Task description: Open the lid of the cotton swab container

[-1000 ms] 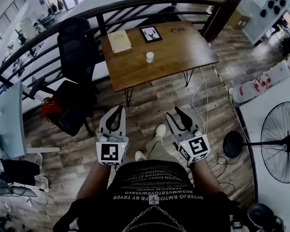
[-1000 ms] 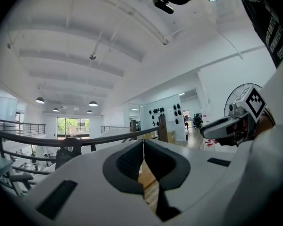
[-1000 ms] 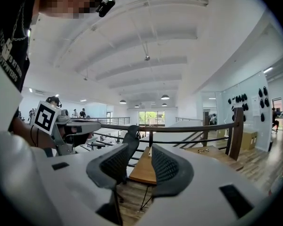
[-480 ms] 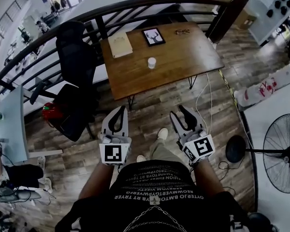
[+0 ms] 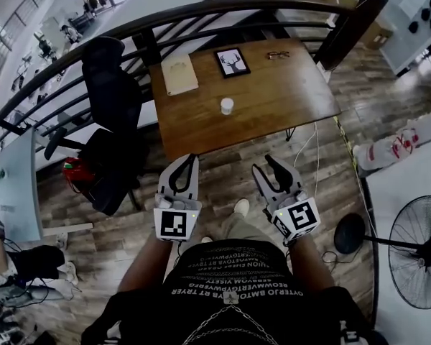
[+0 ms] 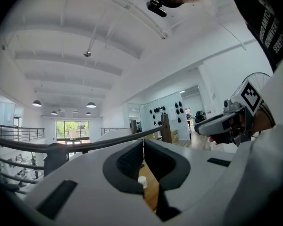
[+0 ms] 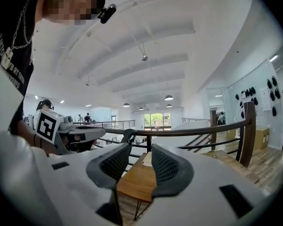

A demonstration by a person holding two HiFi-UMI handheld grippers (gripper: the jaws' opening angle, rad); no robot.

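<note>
- Container (image 5: 227, 106): small white cylinder, upright, near the middle of the table (image 5: 287, 99), apart from everything else on it. Too small to tell how the lid sits or what is inside.
- In the left gripper view the container (image 6: 142, 182) shows low in the opening behind the closed tips, on the wood top.
- Left gripper (image 5: 189, 160): held level in front of the torso, pointing at the table. Jaws pressed together, pads meeting along a thin seam, nothing between them.
- Right gripper (image 5: 264, 165): beside the left, tilted slightly down and angled a little to the left. Jaws partly apart, with only the table edge and the floor showing through the gap; nothing is held.
- Both grippers are over the plank floor (image 5: 223, 175), well short of the table's near edge. Forearms are bare and bent at the elbow.
- Table: brown wood top, rectangular, on thin dark metal legs.
- On the far part of the top: a pale pad (image 5: 179, 73) at left, a framed picture (image 5: 231, 61) at centre, glasses (image 5: 278, 54) at right.
- Black chair (image 5: 111, 85) left of the table; a dark curved railing (image 5: 201, 9) beyond it; a fan (image 5: 416, 239) at near right.
</note>
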